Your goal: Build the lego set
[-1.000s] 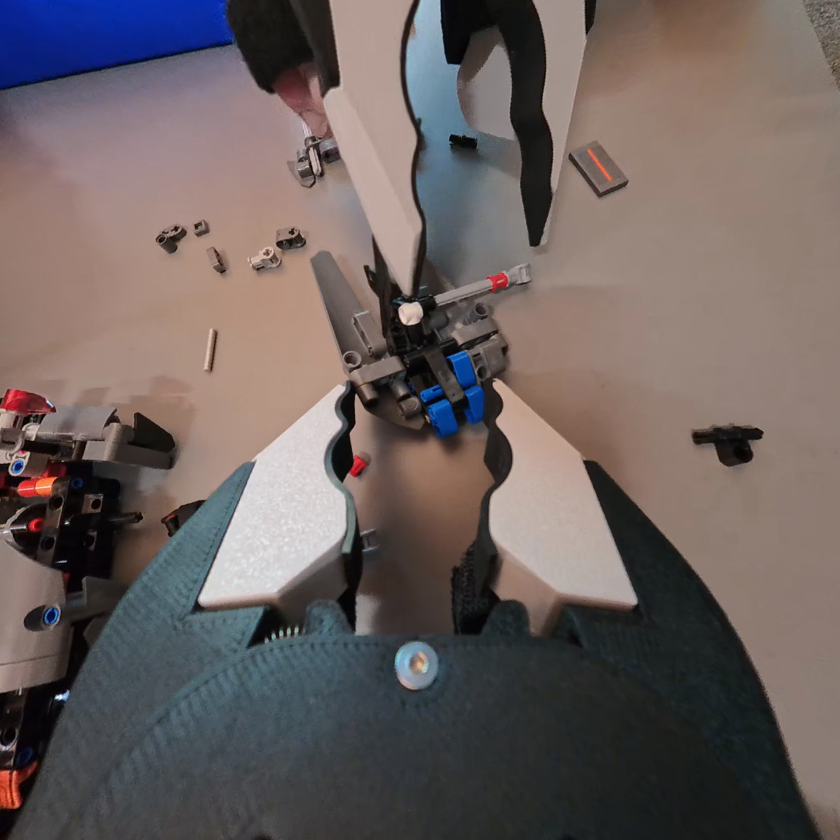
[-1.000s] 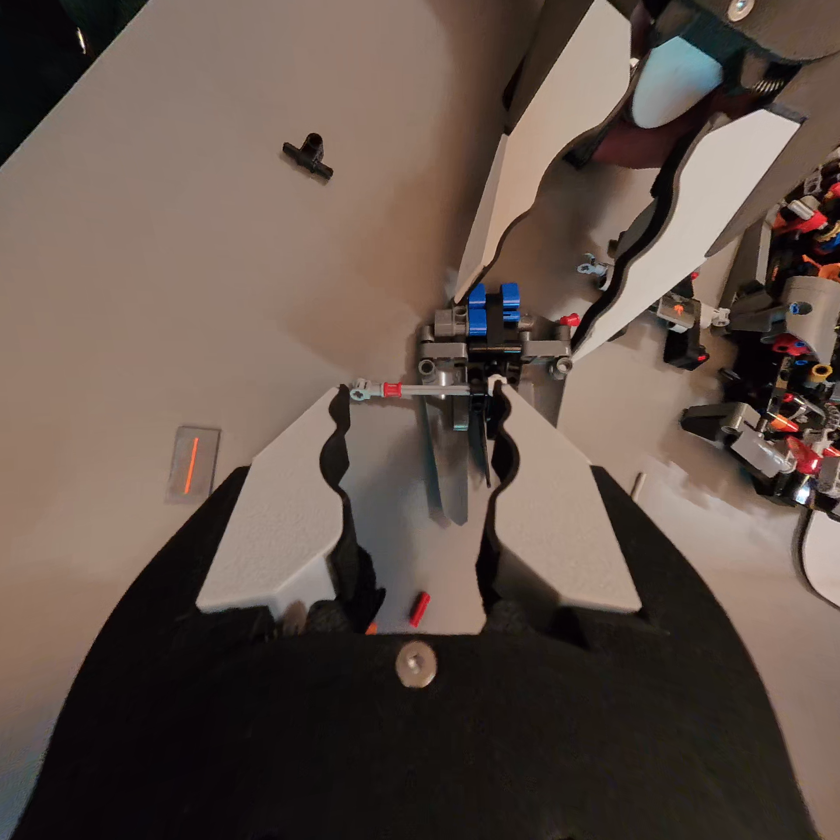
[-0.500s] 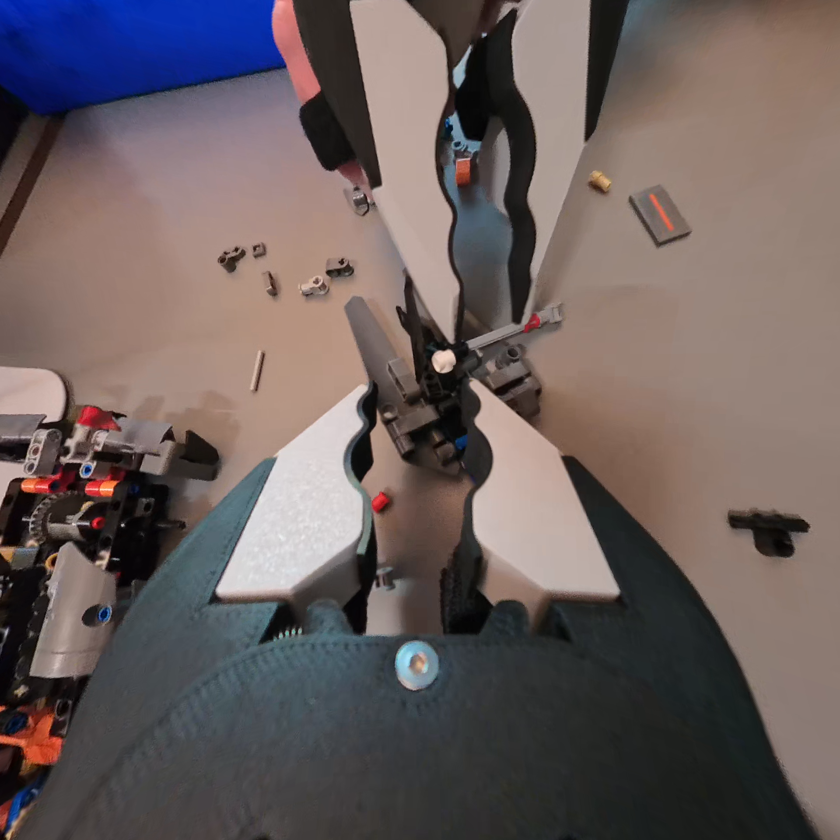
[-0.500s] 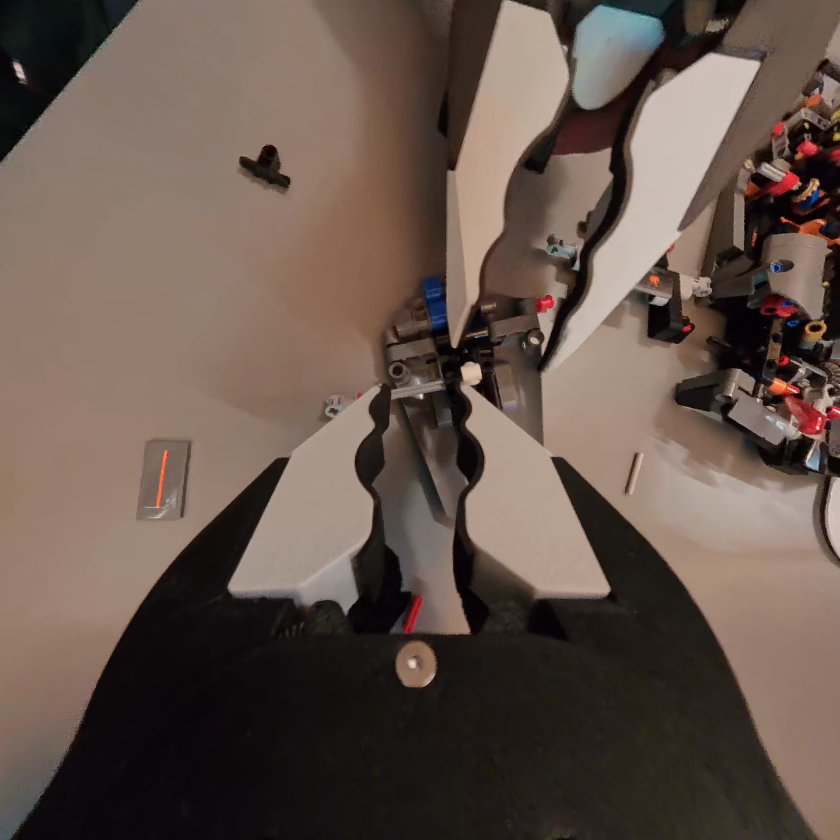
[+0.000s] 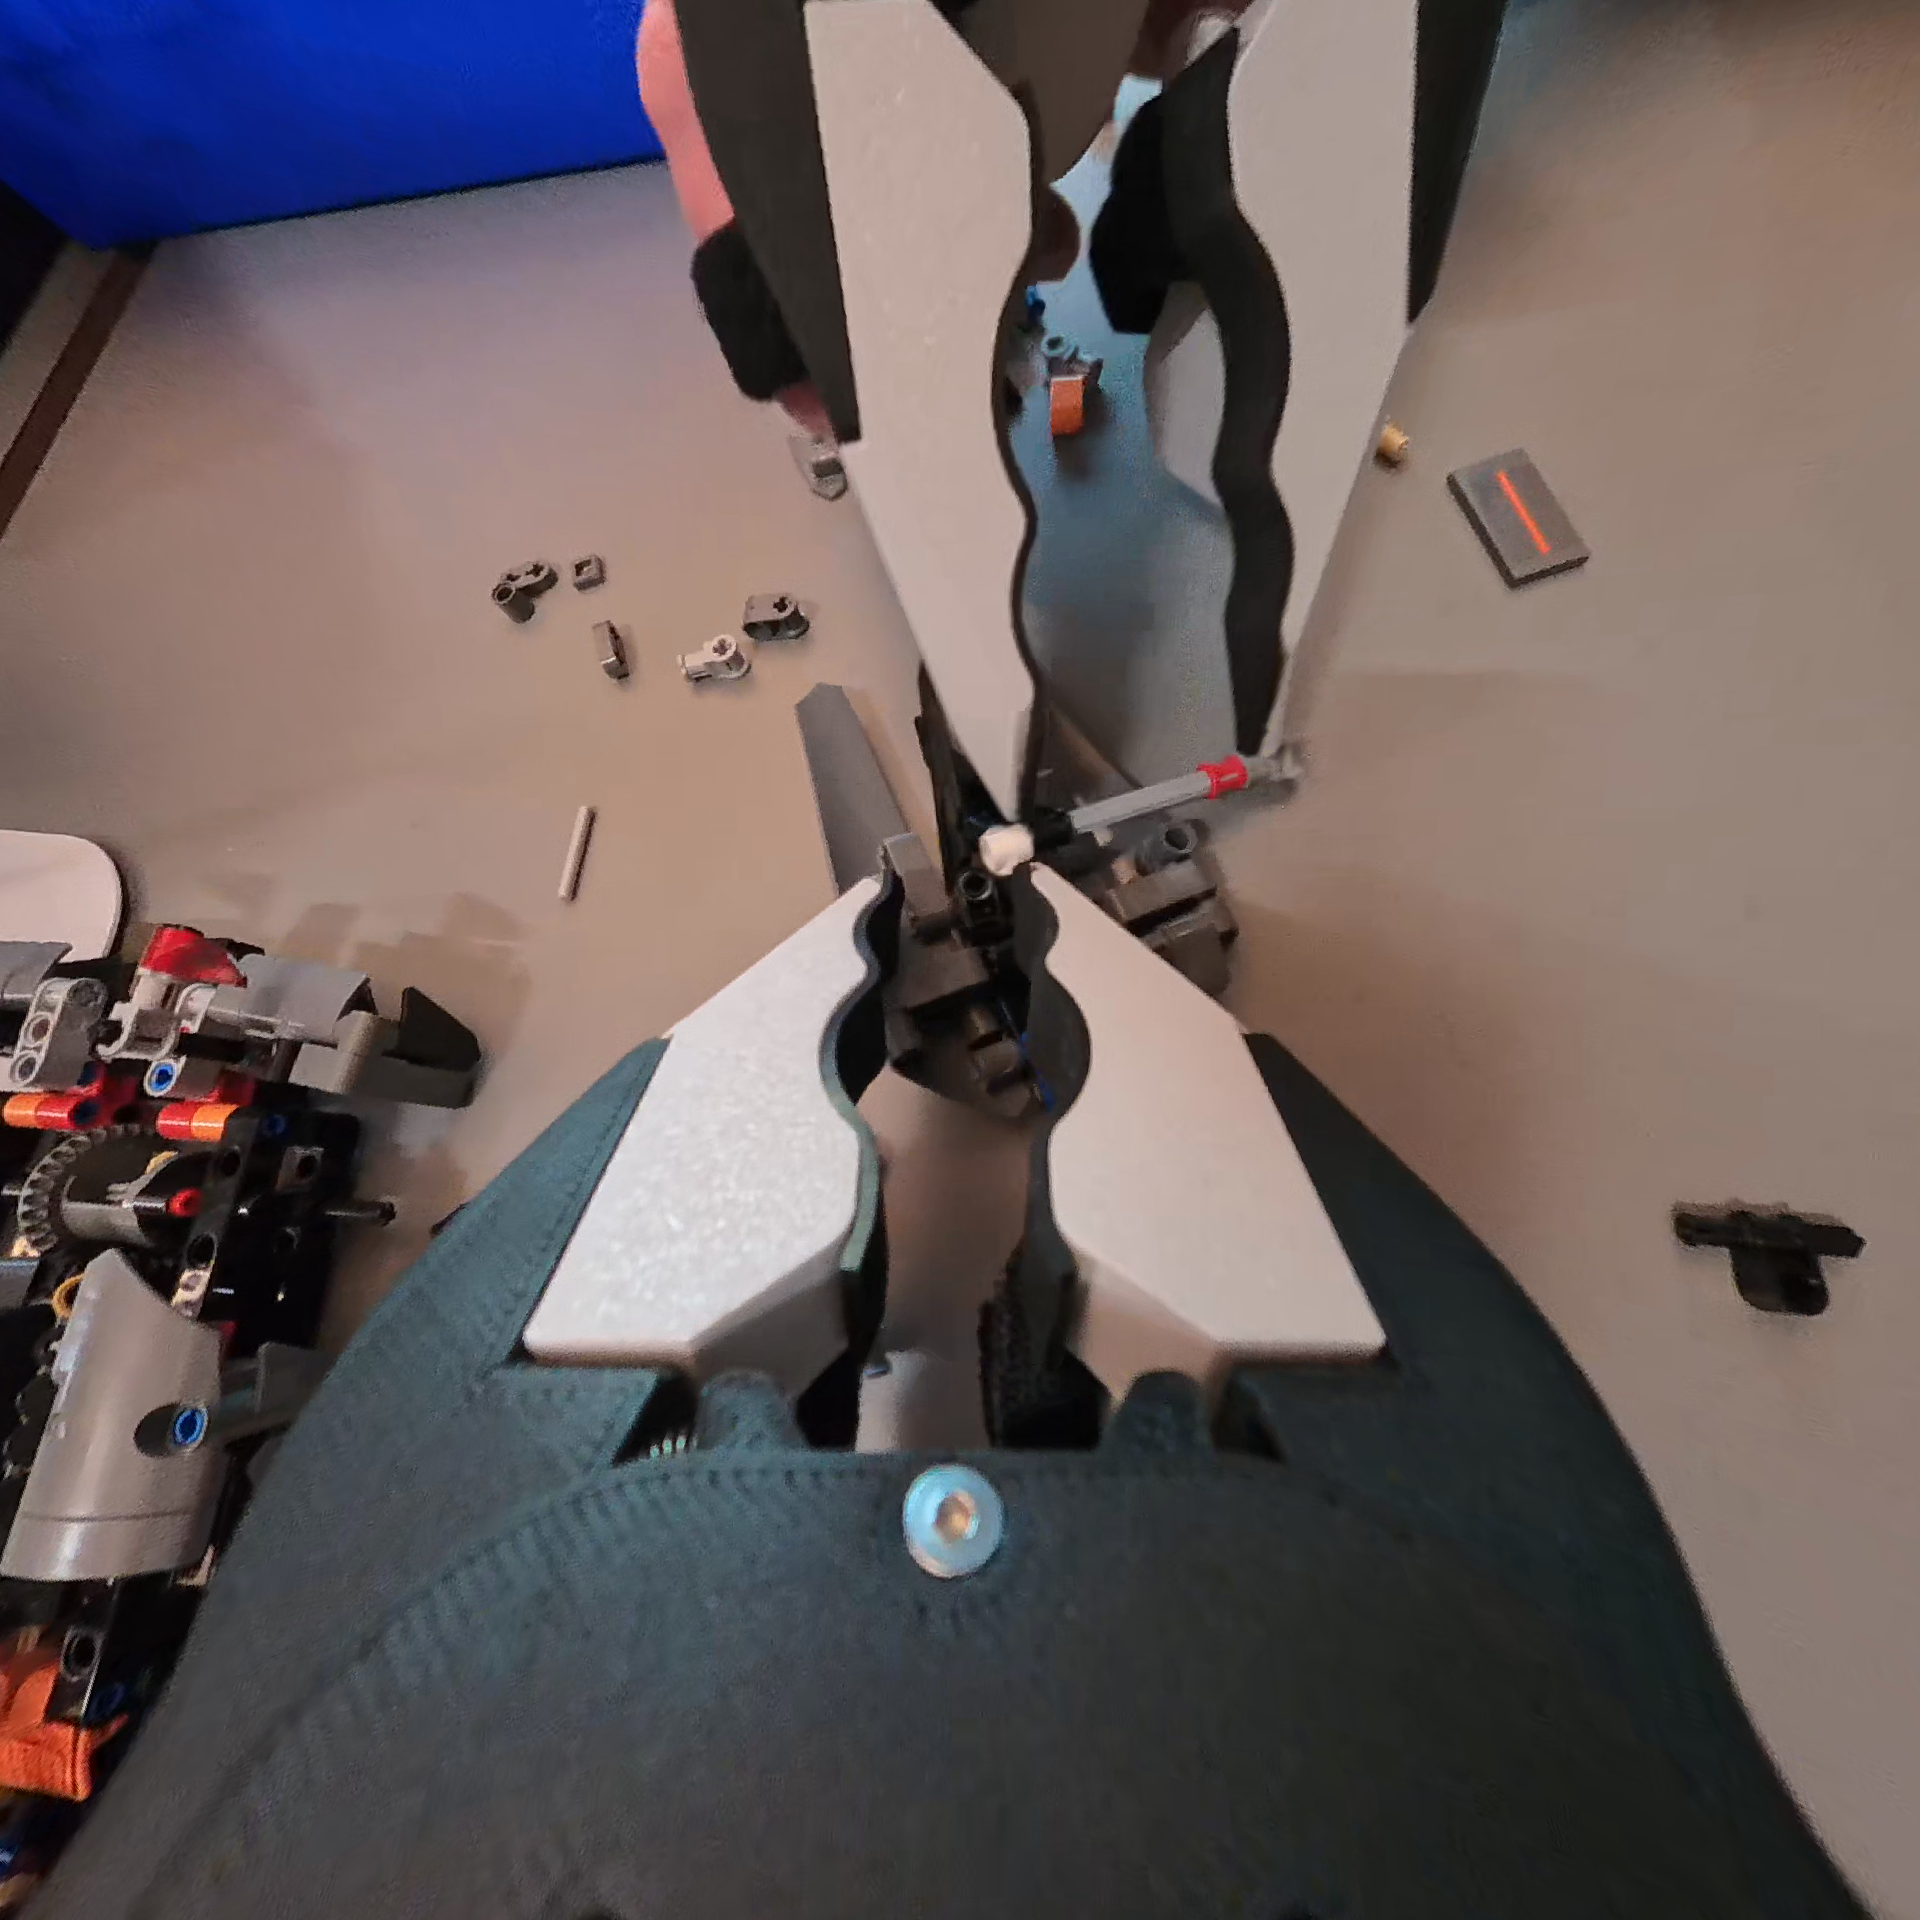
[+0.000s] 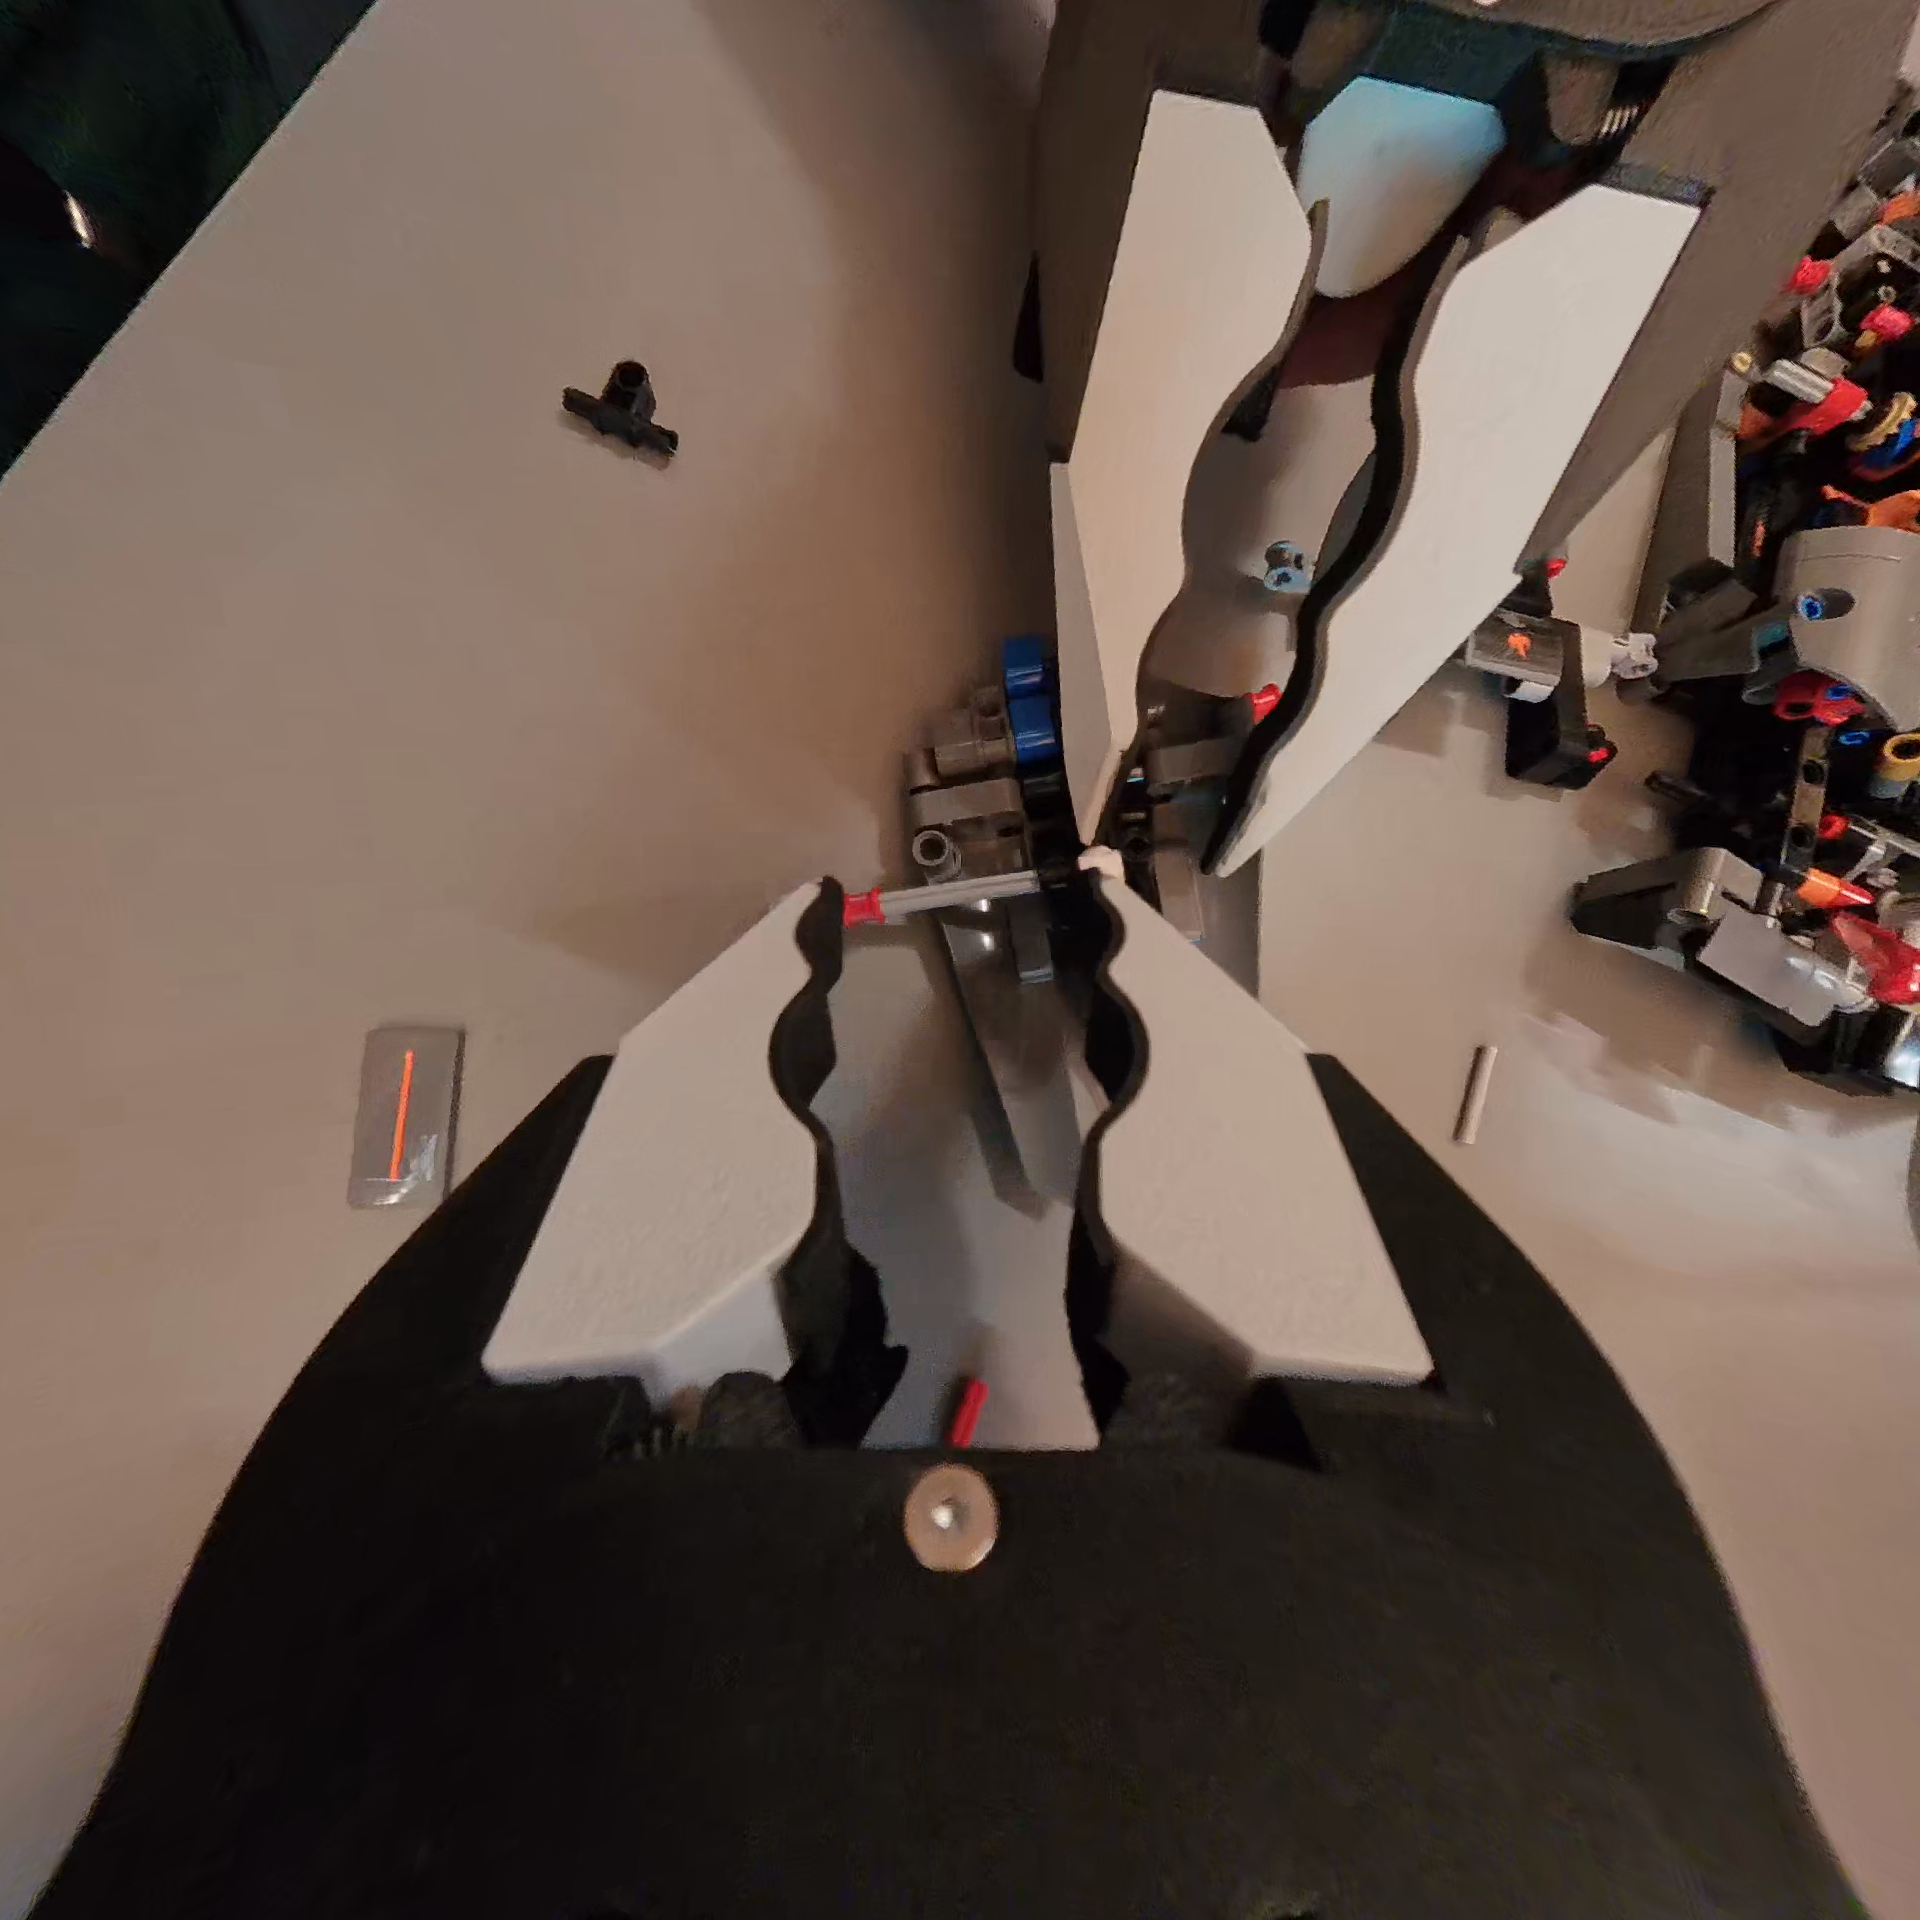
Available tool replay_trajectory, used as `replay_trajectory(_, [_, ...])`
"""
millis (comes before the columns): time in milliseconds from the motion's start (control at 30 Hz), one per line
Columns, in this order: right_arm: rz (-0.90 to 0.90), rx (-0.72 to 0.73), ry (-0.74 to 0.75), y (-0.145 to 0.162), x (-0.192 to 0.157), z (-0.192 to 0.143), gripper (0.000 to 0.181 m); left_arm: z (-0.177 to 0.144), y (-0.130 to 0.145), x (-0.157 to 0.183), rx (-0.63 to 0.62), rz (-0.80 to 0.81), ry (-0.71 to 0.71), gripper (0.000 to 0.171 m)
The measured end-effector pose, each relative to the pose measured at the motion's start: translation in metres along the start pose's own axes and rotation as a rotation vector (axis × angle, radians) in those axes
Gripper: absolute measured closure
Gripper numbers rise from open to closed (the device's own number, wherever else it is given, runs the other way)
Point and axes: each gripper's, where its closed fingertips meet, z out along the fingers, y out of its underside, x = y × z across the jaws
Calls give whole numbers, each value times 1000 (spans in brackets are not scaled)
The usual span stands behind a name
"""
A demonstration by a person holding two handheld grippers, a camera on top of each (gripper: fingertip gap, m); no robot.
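Both grippers meet tip to tip over the small grey-and-black brick sub-assembly on the table. The left gripper pinches it; the right gripper stands spread — its tips straddle a thin grey axle with a red bush. No writing is legible.

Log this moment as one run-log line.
left gripper: shut on small lego assembly | right gripper: open, at grey axle | table: loose parts

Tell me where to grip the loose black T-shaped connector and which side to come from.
Grip the black T-shaped connector across its long bar, coming straight down from above. It lies flat on the table with bare surface all round; the bar's two parallel sides look easier for the jaws to pinch than the short round stub branching off its middle.
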Motion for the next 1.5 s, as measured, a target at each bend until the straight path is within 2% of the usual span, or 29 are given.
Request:
replay_trajectory(167, [-28, 1, 6, -4, -2, -3, 115, 1, 2, 3, 8, -15, 30, 150])
replay_trajectory(267, [-63, -43, 20, -1, -2, -5, 123, 0, 2, 3, 12, -20, 30, 148])
replay_trajectory(333, [-46, -36, 37, -2, 2, -14, 142, -1, 2, 3, 15, -22, 33, 147])
replay_trajectory(433, [60, -54, -25, -5, -4, -32, 165, -3, 1, 2, 22, -35, 40, 147])
replay_trajectory(500, [187, -125, -4, 1, -3, -37, 164, -3, 2, 1, 16, -38, 27, 147])
replay_trajectory(633, [510, -53, 12, -6, -17, -33, 150, -1, 3, 0, 27, -71, 37, 146])
replay_trajectory(767, [662, -76, 132, 14, -28, -14, 145, -1, 4, 1, 39, -99, 57, 147])
replay_trajectory(833, [692, -56, 189, 15, -27, -7, 147, -1, 5, 1, 45, -116, 62, 148])
replay_trajectory(933, [754, -18, 234, 13, -28, -3, 158, 0, 5, 2, 50, -120, 65, 148])
replay_trajectory(1000, [786, 0, 240, 13, -32, 2, 172, 0, 5, 3, 49, -120, 66, 148])
replay_trajectory(1267, [927, 139, 294, 3, -33, 7, 175, 0, 5, 5, 44, -116, 68, 148])
replay_trajectory(1500, [1002, 187, 343, -6, -27, 1, 176, 0, 6, 3, 37, -129, 37, 149])
